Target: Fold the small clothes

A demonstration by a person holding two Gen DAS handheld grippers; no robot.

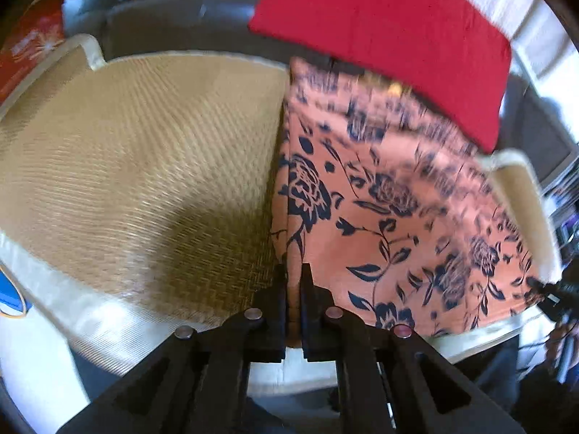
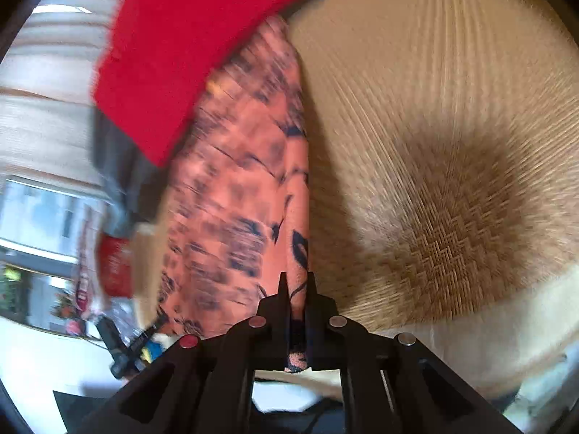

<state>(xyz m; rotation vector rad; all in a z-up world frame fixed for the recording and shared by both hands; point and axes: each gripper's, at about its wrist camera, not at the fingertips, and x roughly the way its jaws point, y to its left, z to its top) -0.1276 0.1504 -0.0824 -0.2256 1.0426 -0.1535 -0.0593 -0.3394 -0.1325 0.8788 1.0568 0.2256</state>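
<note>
While both grippers are pinching the floral cloth (image 1: 391,217) edge, a fold is being made on the woven mat (image 1: 144,152). Left gripper (image 1: 294,278) and right gripper (image 2: 297,285) are clamping nearly closed on fabric. Next: carrying the edge across evenly, likely.

Two matching black hand-held grippers

The left gripper (image 1: 294,275) is matte black plastic, with two flat narrow fingers rising from angular linkage arms pierced by triangular cut-outs. Four round pivot pins cross it, silvery except a reddish one at 3 o'clock. The right gripper (image 2: 297,282) looks identical, its reddish pin at 9 o'clock.
</note>
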